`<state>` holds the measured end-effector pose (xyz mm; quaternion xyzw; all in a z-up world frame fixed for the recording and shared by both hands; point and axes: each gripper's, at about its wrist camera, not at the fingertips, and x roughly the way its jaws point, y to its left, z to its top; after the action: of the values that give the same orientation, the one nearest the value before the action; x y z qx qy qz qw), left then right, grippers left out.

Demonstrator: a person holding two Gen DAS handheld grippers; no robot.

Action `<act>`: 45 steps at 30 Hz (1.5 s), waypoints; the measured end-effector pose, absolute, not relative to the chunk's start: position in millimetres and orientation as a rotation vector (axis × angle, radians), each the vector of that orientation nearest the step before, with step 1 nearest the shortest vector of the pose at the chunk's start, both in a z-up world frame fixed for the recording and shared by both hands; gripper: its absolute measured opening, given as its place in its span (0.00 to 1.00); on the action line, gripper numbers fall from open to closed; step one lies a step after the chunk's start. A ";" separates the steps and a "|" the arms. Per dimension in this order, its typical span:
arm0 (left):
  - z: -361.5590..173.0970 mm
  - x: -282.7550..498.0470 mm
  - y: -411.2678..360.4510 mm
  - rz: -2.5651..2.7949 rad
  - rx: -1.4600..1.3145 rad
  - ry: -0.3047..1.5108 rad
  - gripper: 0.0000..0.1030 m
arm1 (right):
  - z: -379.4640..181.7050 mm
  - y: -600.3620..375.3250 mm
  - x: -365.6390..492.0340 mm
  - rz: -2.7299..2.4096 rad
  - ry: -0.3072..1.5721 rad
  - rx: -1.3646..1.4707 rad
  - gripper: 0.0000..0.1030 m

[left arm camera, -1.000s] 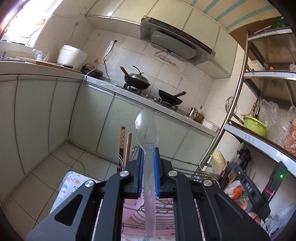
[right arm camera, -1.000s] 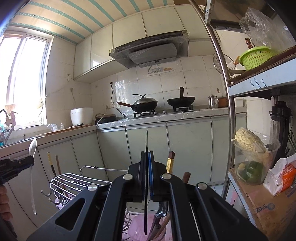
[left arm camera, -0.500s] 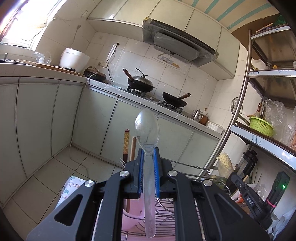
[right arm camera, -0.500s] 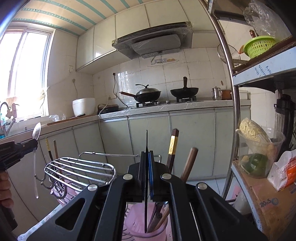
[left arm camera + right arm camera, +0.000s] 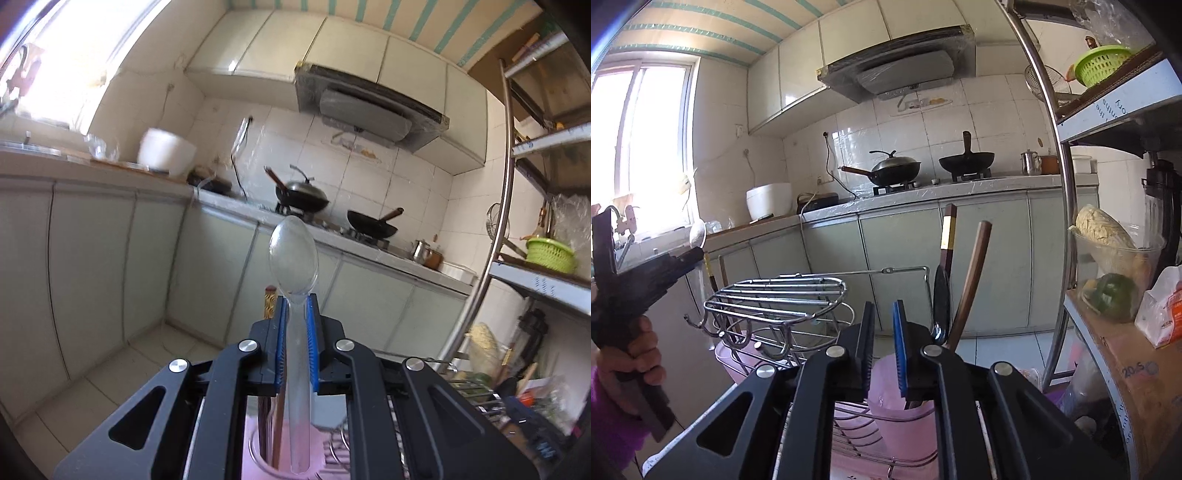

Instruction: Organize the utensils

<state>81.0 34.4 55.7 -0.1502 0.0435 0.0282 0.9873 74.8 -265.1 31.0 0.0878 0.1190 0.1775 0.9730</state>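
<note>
My left gripper (image 5: 295, 306) is shut on a clear plastic spoon (image 5: 294, 254), bowl up, handle hanging down over a pink cup (image 5: 258, 458) that holds chopsticks (image 5: 269, 299). The left gripper also shows in the right wrist view (image 5: 696, 254) at the left, with the spoon (image 5: 697, 232). My right gripper (image 5: 883, 317) is open and empty, just above a second pink cup (image 5: 901, 417) that holds a dark ladle-like utensil (image 5: 941, 295), a wooden handle (image 5: 971, 284) and chopsticks (image 5: 947, 236).
A wire drying rack (image 5: 783, 299) stands between the two cups. A metal shelf post (image 5: 1056, 184) and a shelf with a cardboard box (image 5: 1126, 369) and a vegetable container (image 5: 1115, 273) are at the right. Kitchen counter with woks (image 5: 897, 170) lies behind.
My right gripper has opened and let go of the thin dark utensil, which now stands in the pink cup. My left gripper has moved over the left cup with the spoon.
</note>
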 end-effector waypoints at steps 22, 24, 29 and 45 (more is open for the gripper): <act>1.2 80.2 8.3 0.064 -0.205 0.220 0.10 | 20.9 -273.1 52.1 0.339 0.280 0.258 0.13; -1.5 79.5 9.0 0.050 -0.210 0.256 0.11 | 20.8 -272.1 49.6 0.341 0.290 0.260 0.13; -3.8 68.8 14.1 0.035 -0.241 0.298 0.25 | 19.8 -265.2 43.9 0.347 0.320 0.247 0.13; 5.1 23.0 -0.3 -0.022 -0.202 0.355 0.33 | 10.1 -233.9 6.4 0.360 0.374 0.193 0.33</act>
<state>23.0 -0.3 5.1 -0.1004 0.1762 -0.0108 0.9792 6.4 -233.9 10.1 0.0952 0.1847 0.1778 0.9619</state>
